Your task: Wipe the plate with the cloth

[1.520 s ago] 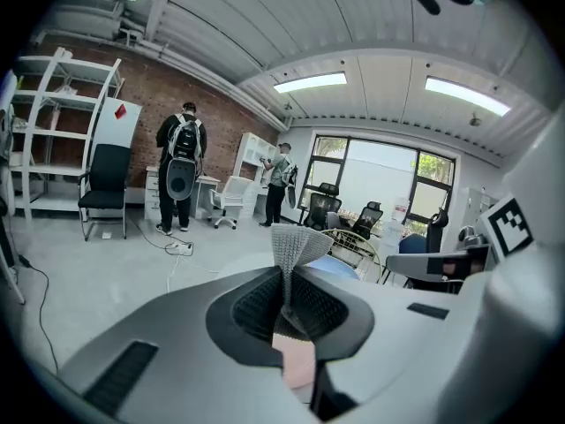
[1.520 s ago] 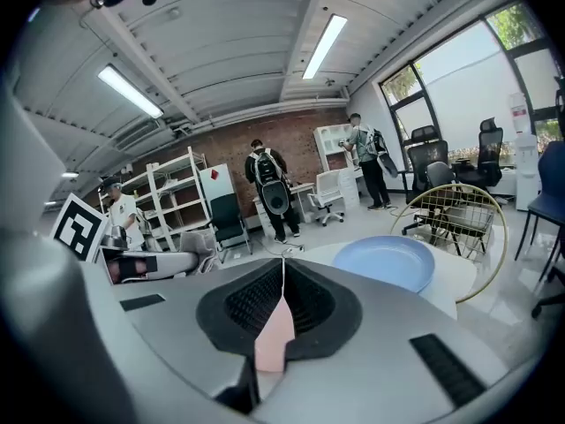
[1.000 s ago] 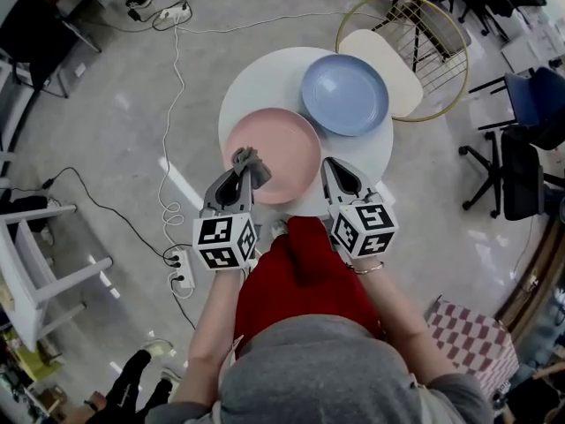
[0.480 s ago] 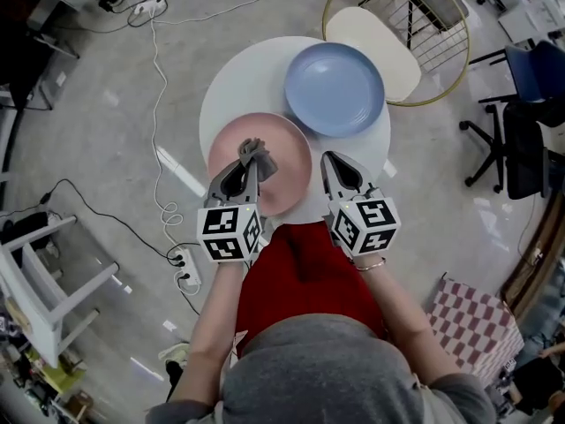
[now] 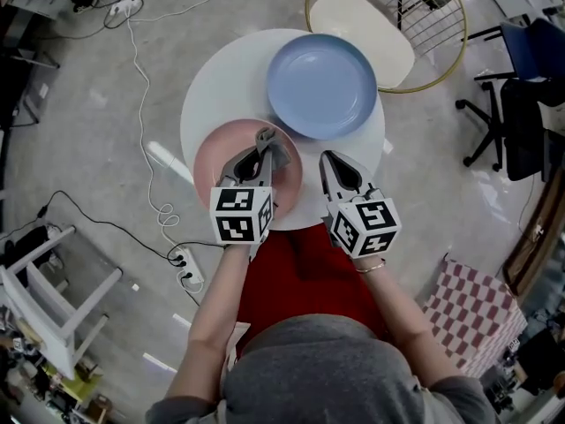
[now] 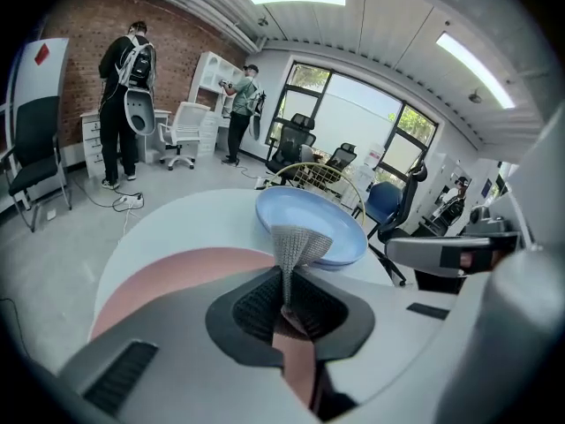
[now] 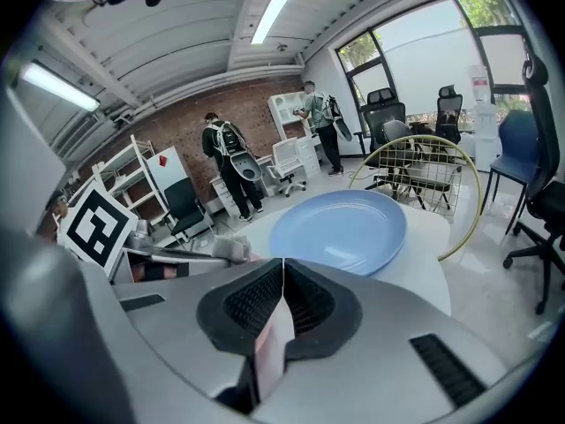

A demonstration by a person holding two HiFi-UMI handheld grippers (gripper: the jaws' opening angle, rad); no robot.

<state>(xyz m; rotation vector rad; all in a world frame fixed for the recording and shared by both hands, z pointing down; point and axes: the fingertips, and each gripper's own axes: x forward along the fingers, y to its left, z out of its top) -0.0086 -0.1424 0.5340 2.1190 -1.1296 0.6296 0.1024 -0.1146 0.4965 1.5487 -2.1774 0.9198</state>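
Note:
On the round white table a pink plate lies at the near left and a blue plate at the far right, its rim over the pink one's edge. My left gripper is shut on a grey cloth above the pink plate's right part. In the left gripper view the cloth sticks up from the shut jaws, with the blue plate just beyond. My right gripper is shut and empty over the table's near edge, facing the blue plate.
A cream chair seat with a gold wire frame stands behind the table. Cables and a power strip lie on the floor at left. Office chairs stand at right. People stand far off by the brick wall.
My left gripper has carried the cloth to the right across the pink plate, towards the blue plate. The right gripper has kept its place and the head view has shifted.

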